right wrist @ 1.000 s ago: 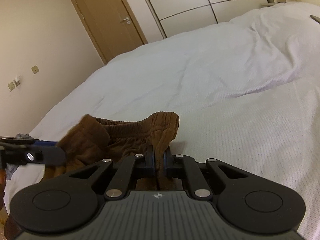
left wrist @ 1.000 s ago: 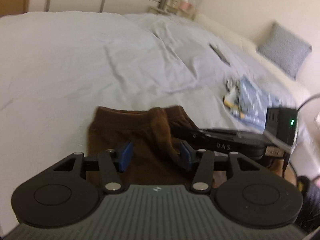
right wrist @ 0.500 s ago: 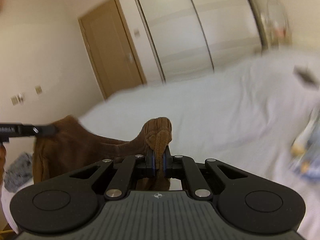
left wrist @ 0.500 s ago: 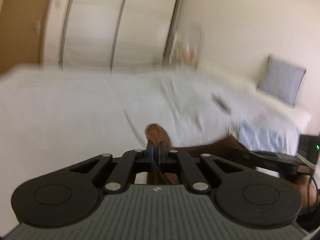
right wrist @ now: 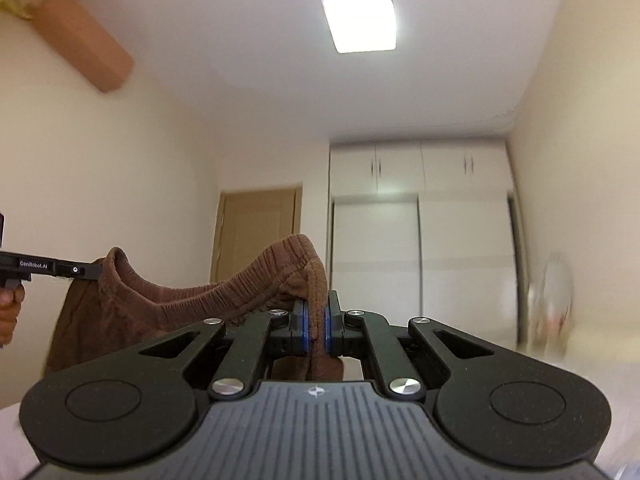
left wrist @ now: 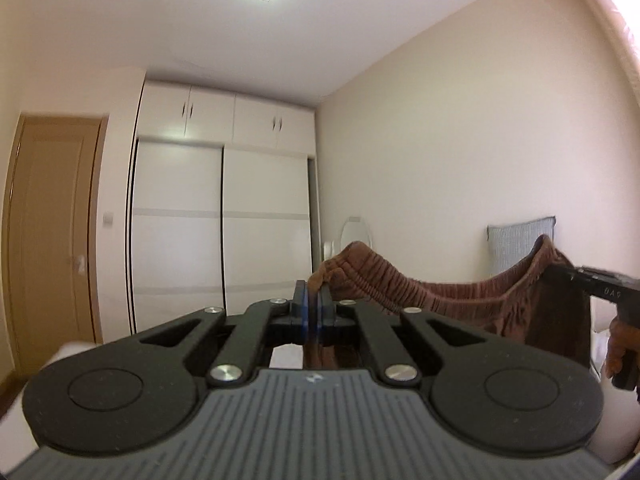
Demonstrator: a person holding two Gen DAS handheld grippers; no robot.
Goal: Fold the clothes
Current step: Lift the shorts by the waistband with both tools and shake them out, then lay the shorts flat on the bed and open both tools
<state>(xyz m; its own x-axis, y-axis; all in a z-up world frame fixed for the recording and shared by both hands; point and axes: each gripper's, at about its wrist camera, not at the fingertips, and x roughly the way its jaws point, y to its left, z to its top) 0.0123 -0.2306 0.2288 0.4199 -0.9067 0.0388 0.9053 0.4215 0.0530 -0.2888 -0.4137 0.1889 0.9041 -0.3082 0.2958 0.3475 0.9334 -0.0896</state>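
Observation:
A brown corduroy garment with an elastic waistband (left wrist: 432,296) hangs in the air, stretched between both grippers. My left gripper (left wrist: 311,304) is shut on one end of the waistband. In the left wrist view the right gripper (left wrist: 568,276) pinches the other end at the far right. In the right wrist view my right gripper (right wrist: 316,320) is shut on the brown waistband (right wrist: 224,288), and the left gripper (right wrist: 86,270) holds the far end at the left edge. The cloth sags between them and drops out of sight below.
Both cameras are tilted up at the room: white sliding wardrobe (left wrist: 220,232), wooden door (left wrist: 48,232), ceiling light (right wrist: 360,20). A grey pillow (left wrist: 516,244) stands against the right wall. A hand (right wrist: 8,312) holds the left gripper's handle. The bed is hidden below.
The left gripper went from open over the garment to shut on its waistband. Both grippers then lifted the garment off the bed and spread it, with the views tilting from the bed to the walls and ceiling.

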